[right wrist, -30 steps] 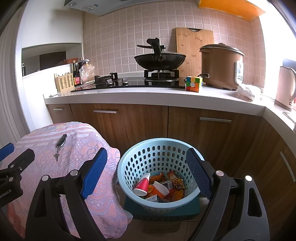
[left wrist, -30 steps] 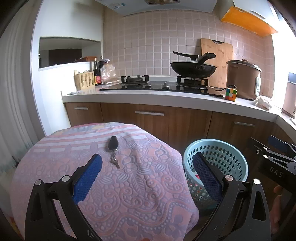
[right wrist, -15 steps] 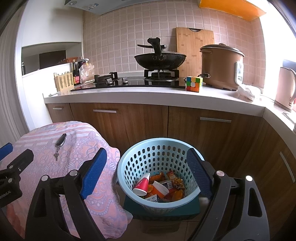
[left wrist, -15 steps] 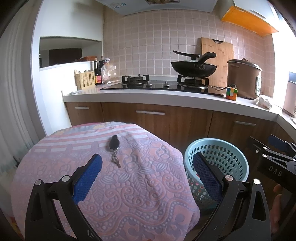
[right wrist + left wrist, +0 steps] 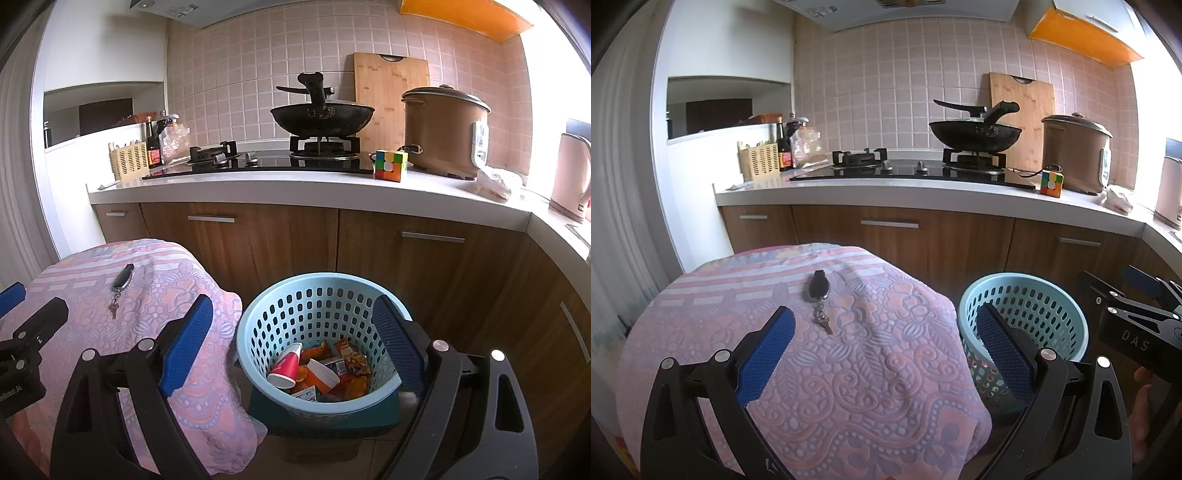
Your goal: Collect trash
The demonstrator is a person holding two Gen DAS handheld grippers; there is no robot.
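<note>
Left gripper (image 5: 884,349): jaws wide apart, nothing in them, hanging over the pink cloth (image 5: 798,354) just left of the basket.
Right gripper (image 5: 293,341): also spread wide and holding nothing, right above the basket.
Basket (image 5: 255,325): light blue, perforated, sat on a dark green base (image 5: 325,413) beside the cloth.
Trash (image 5: 325,369): red paper cup (image 5: 285,366), orange wrappers and small cartons, all down inside the basket.
Key fob (image 5: 819,288): lay on the cloth, left of the basket, keys (image 5: 823,320) trailing off it.
Rubik's cube (image 5: 390,165): up on the counter (image 5: 295,188) behind the basket.
</note>
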